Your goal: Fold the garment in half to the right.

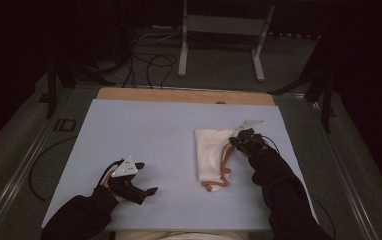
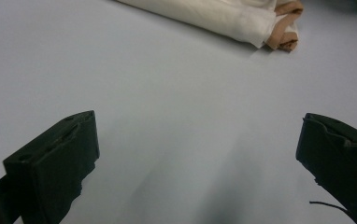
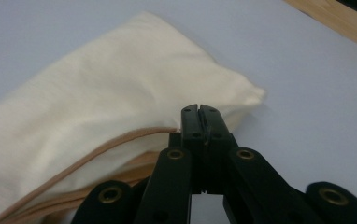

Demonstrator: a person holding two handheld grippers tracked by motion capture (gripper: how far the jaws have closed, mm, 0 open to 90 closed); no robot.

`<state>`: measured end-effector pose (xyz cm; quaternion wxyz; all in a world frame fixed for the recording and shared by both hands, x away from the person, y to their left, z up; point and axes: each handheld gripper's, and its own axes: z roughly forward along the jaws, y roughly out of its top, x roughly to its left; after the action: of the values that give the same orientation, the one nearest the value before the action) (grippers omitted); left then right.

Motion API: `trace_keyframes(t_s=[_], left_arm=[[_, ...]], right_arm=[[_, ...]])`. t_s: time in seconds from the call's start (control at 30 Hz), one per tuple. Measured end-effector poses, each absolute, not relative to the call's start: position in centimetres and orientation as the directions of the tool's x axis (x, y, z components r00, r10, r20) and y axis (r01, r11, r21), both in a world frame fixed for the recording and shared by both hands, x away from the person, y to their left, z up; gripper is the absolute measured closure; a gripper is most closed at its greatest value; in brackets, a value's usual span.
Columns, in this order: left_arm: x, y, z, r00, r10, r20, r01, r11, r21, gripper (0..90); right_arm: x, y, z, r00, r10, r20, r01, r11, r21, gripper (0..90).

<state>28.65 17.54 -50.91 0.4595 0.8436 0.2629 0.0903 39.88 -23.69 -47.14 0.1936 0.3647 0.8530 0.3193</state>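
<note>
The bag (image 1: 211, 152) lies on the table (image 1: 154, 130), right of centre.

Lab or studio: black curtains (image 1: 24, 50), metal stand (image 1: 221, 35), floor cables (image 1: 149, 65), framed worktable (image 1: 179, 150).

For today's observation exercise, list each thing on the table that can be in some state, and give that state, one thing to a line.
Cream cloth bag: folded flat, lying on the table.
Tan strap: pinched in the right gripper, the rest loose by the bag.
Right gripper: jaws shut on the strap at the bag's edge.
Left gripper: jaws open, nothing between them, apart from the bag.
Table sheet: lying flat.
</note>
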Motion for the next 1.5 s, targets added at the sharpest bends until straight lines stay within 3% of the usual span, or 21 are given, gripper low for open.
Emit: trace_keyframes(t_s=[0.47, 0.8, 1.0, 1.5], left_arm=[[28.7, 18.0, -51.2, 0.840, 0.534, -0.095, 0.367, -0.430, 0.825, 0.2], [28.8, 18.2, -51.2, 0.834, 0.545, -0.087, 0.364, -0.426, 0.828, 0.2], [28.8, 18.3, -51.1, 0.832, 0.549, -0.076, 0.360, -0.430, 0.828, 0.2], [28.9, 18.2, -51.1, 0.836, 0.545, -0.065, 0.339, -0.419, 0.842, 0.2]], right_arm=[[40.1, -26.4, -49.9, -0.609, 0.792, -0.035, 0.569, 0.468, 0.676, 89.3], [40.2, -26.9, -51.0, -0.588, 0.809, -0.014, 0.601, 0.449, 0.661, 82.6], [40.0, -27.4, -51.1, -0.581, 0.814, -0.005, 0.611, 0.440, 0.658, 76.1], [42.5, -27.3, -47.6, -0.541, 0.841, 0.016, 0.583, 0.362, 0.727, 57.1]])
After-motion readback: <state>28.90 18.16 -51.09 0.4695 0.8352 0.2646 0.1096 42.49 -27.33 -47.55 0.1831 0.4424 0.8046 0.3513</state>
